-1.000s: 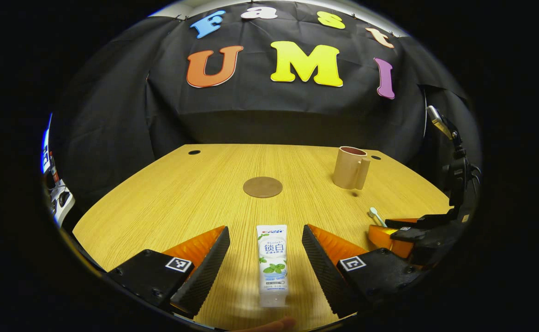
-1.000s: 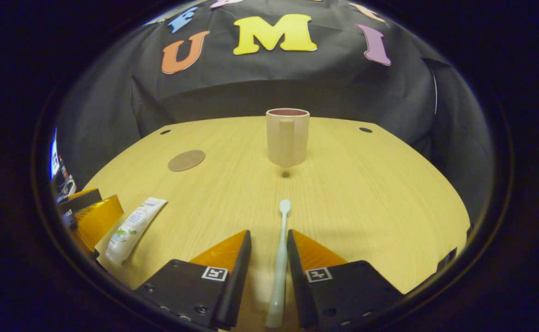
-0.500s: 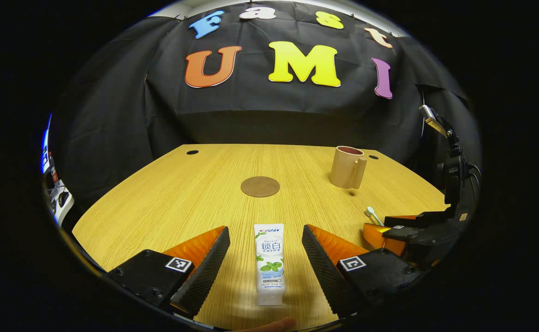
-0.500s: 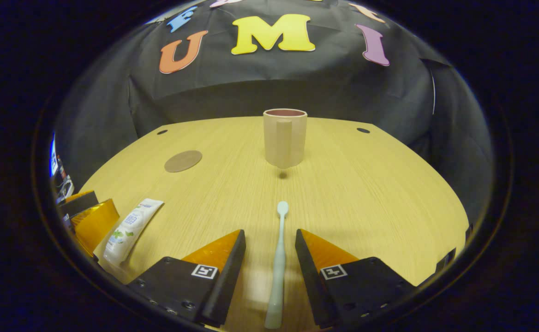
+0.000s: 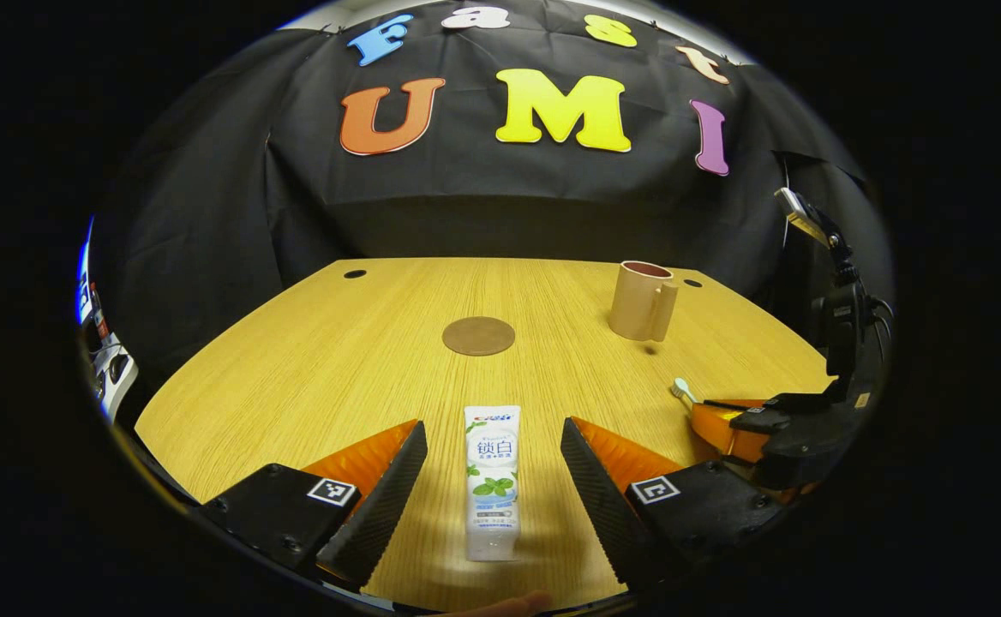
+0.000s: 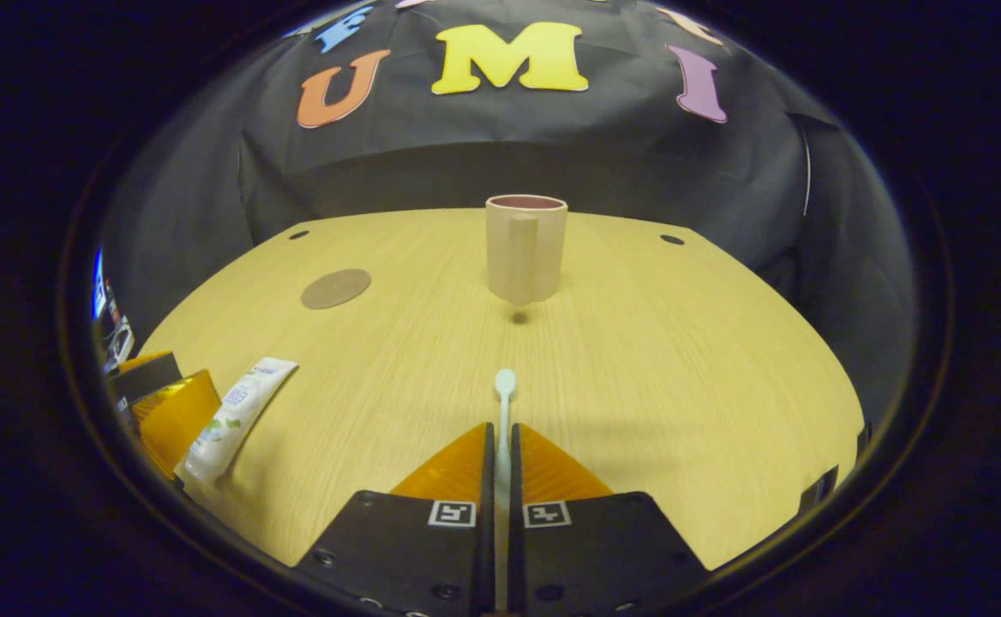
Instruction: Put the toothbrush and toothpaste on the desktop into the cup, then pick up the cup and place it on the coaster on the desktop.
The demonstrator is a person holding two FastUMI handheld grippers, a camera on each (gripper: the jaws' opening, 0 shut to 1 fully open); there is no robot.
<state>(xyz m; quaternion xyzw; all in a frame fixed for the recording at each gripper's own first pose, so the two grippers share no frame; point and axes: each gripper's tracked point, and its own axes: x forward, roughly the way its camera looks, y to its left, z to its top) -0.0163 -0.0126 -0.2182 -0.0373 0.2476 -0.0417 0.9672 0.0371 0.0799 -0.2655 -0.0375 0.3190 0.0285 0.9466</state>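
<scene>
On the desk, the right gripper (image 6: pixel 500 454) has its fingers pinched on the toothbrush (image 6: pixel 504 403), so lifting it to the cup (image 6: pixel 524 248) looks next, while the left gripper (image 5: pixel 492 467) straddles the lying toothpaste (image 5: pixel 491 482), fingers wide apart.

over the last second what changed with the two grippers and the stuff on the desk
The right gripper closed its fingers on the toothbrush, which had lain between open fingers. The left gripper stayed open around the toothpaste, which lies slightly farther forward between its fingers than before. The cup and coaster stayed where they were on the desk.
</scene>
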